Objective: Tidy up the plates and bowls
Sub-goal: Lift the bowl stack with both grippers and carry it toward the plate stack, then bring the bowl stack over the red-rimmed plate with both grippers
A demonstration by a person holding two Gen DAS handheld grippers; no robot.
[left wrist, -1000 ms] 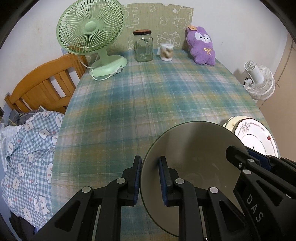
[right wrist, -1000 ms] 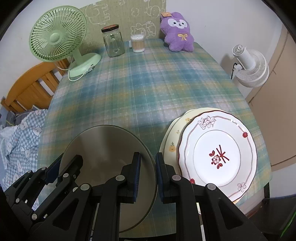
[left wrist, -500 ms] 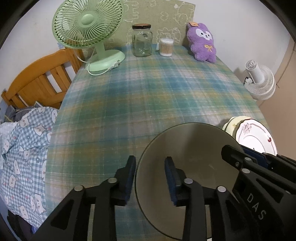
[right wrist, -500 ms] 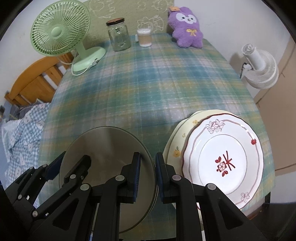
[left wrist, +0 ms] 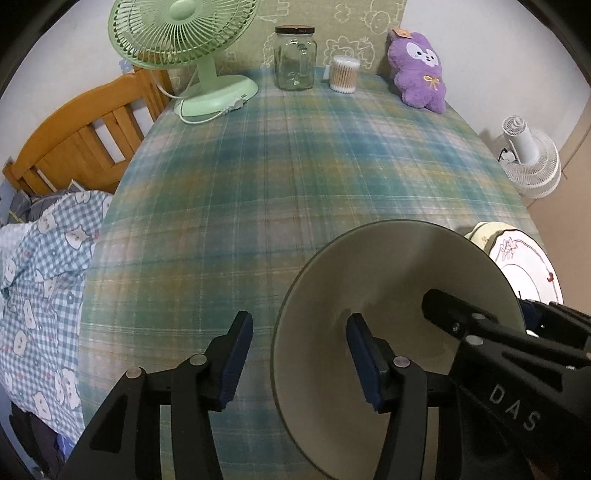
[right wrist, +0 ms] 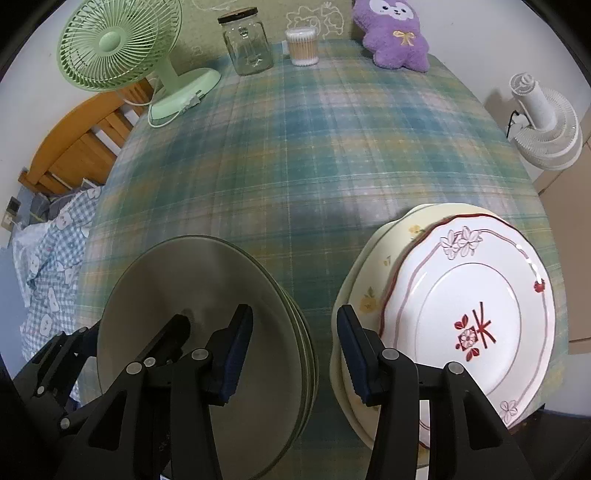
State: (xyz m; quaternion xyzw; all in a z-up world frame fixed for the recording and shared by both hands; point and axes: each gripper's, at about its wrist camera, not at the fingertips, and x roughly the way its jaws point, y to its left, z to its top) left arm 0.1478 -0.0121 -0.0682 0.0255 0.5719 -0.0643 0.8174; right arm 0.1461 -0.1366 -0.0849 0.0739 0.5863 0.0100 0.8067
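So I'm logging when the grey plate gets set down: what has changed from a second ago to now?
Both grippers have let go of the grey plate. The left gripper and the right gripper clamped its rim a second ago; their jaws have just been opening and now stand clear of the rim on either side. The plate now lies on a stack of like plates. The flowered plates, green fan and jar stayed put.

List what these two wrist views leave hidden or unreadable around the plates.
- Grey plate stack: its near edge, in both views, lies behind the tool fingers; the number of plates cannot be counted.
- Cream plate: mostly covered by the white patterned plate in the right wrist view.
- White patterned plate: in the left wrist view only a sliver shows past the grey rim and right tool.
- Cotton swab tub: label too small.
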